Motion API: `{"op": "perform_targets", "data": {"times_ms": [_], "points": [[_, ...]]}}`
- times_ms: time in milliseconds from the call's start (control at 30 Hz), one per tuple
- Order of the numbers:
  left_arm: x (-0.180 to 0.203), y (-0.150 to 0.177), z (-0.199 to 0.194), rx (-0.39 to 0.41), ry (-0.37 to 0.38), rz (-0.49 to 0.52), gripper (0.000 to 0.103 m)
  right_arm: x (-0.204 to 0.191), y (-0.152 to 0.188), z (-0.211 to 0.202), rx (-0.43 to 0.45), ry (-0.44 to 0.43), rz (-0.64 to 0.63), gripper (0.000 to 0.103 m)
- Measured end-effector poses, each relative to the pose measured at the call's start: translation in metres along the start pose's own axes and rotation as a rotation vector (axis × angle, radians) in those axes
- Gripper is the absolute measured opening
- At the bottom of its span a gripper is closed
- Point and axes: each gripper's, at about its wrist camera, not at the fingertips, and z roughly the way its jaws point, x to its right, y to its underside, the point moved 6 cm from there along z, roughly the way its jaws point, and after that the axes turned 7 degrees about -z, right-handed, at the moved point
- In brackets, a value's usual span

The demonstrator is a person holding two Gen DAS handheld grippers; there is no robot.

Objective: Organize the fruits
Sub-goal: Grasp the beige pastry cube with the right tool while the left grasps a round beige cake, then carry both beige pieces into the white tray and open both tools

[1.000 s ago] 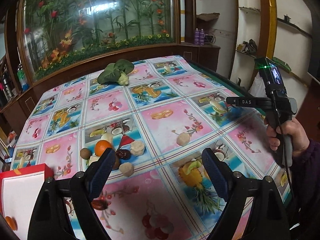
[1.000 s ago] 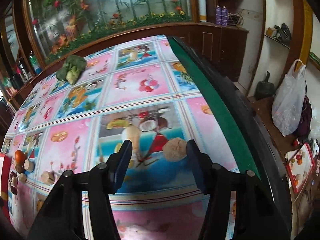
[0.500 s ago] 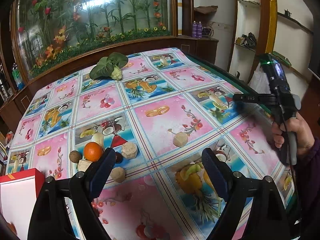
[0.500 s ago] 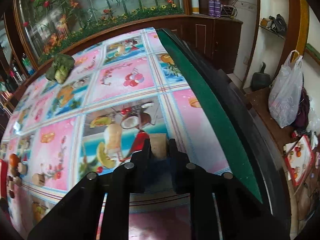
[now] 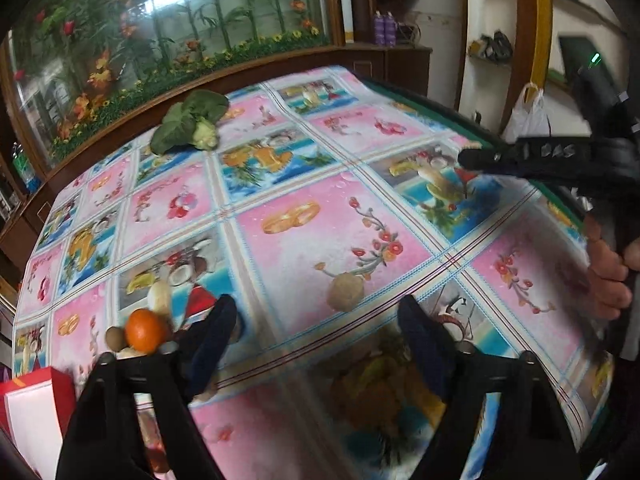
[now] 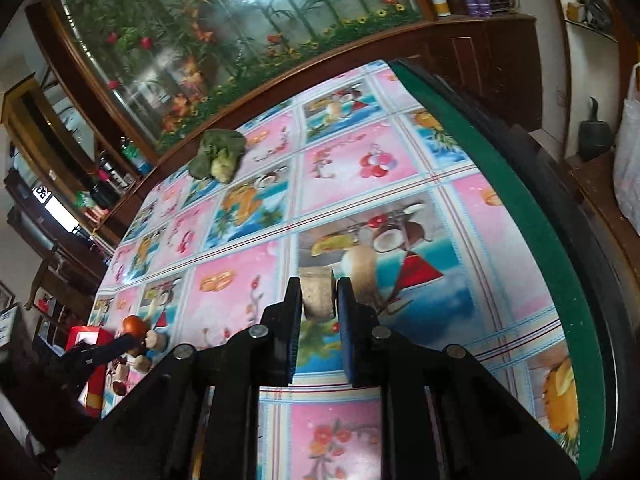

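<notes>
A pale tan, rough-skinned, roughly cylindrical fruit piece (image 6: 317,293) is seen pinched between the two black fingers of the right hand-held gripper (image 6: 318,300), its lower part hidden between the pads and its top standing clear of the fingertips at 12 o'clock. It is held over the surface (image 6: 360,160), which is covered by a glossy pink-and-blue cloth printed with fruit pictures; whether the piece touches the cloth cannot be told. In the left wrist view, the left hand-held gripper (image 5: 320,332) is shown with its fingers spread wide apart and nothing between them. A second beige, rough, rounded fruit piece (image 5: 346,291) lies on the cloth just beyond the gap, at about 12 o'clock from it. At 9 o'clock of the left finger, a cluster is found: a round orange fruit (image 5: 145,330) with a small brown round fruit (image 5: 114,337) touching it on its left. A red-and-white box (image 5: 34,408) sits at the near left edge. A leafy green vegetable (image 5: 192,122) lies well apart at the far side.
</notes>
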Motion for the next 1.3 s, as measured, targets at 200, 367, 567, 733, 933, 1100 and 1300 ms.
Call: {"op": "perform_targets", "data": {"times_ms": [200, 367, 567, 733, 933, 1100, 1300], "points": [[0.008, -0.004, 0.022, -0.048, -0.01, 0.008, 0.06, 0.0, 0.0, -0.004, 0.012, -0.013, 0.005, 0.018], [0.01, -0.001, 0.031, -0.08, 0.002, -0.002, 0.037, -0.001, -0.001, -0.005, 0.011, -0.019, 0.006, 0.019], [0.013, -0.002, 0.031, -0.077, 0.022, -0.003, 0.023, -0.005, -0.001, -0.006, 0.023, -0.015, -0.021, 0.019], [0.006, -0.003, 0.025, -0.061, 0.015, -0.034, 0.023, -0.011, -0.002, -0.009, 0.054, -0.007, -0.063, 0.019], [-0.021, -0.003, -0.043, 0.069, -0.003, -0.099, 0.023, -0.009, -0.005, -0.015, 0.113, 0.026, -0.085, 0.019], [-0.08, 0.014, -0.126, 0.212, -0.103, -0.196, 0.023, -0.011, -0.006, -0.017, 0.153, 0.045, -0.11, 0.018], [-0.17, 0.06, -0.197, 0.302, -0.318, -0.342, 0.022, -0.03, 0.0, -0.013, 0.156, 0.043, -0.116, 0.019]]}}
